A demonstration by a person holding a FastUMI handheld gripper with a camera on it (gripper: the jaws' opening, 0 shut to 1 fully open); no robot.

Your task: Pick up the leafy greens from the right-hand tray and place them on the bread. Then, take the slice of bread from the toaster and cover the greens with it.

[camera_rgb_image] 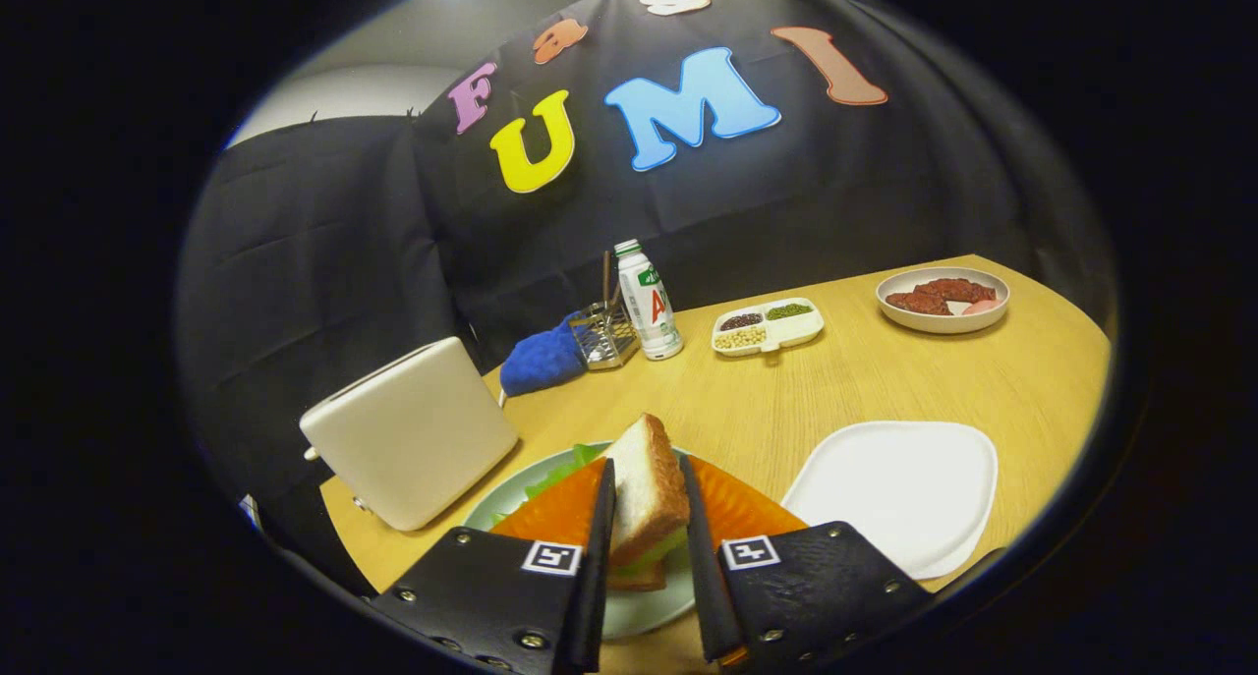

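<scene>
The gripper [649,518] has its two fingers on either side of a slice of bread [644,483], pinching it so it stands tilted on edge, pale crumb face showing and brown crust along its rim. Under it, leafy greens [565,469] and a lower slice sit on a green plate [511,493], just beside the cream toaster [413,429]. To the fingers' right lies a white tray [899,483] on the wooden table [786,390].

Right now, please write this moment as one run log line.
fingers: shut on bread slice | slice: tilted, over greens on green plate | toaster: beside plate | white tray: bare
</scene>
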